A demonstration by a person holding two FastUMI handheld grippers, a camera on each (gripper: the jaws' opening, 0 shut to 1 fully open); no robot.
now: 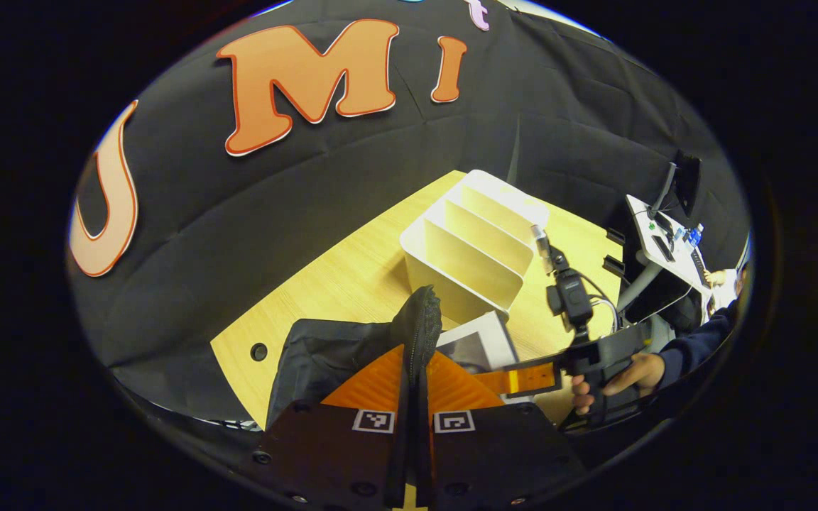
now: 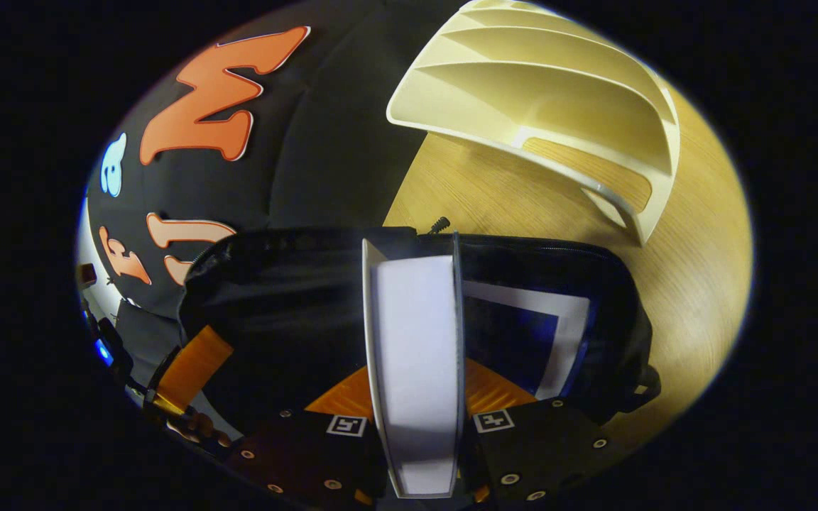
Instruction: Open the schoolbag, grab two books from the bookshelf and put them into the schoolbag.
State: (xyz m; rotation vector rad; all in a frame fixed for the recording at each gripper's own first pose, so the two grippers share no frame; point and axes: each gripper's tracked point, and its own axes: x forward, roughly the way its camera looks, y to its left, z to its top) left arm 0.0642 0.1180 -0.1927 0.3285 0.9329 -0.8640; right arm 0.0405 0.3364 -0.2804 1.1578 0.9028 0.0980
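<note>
Black fabric schoolbag (image 2: pixel 295 298) lip is pinched by the left gripper (image 1: pixel 415 333), holding the mouth wide. Right gripper (image 2: pixel 412 397) clamps a white book (image 2: pixel 415 355); lower it straight, beside the book already inside (image 2: pixel 558 333).

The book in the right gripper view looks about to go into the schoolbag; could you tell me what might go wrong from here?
1. The book, clamped in the right tool, stands over the schoolbag beside a book already inside; it may catch on that one.
2. The left tool pinches only a narrow fold of the bag's edge; if it slips, the opening could sag shut.
</note>
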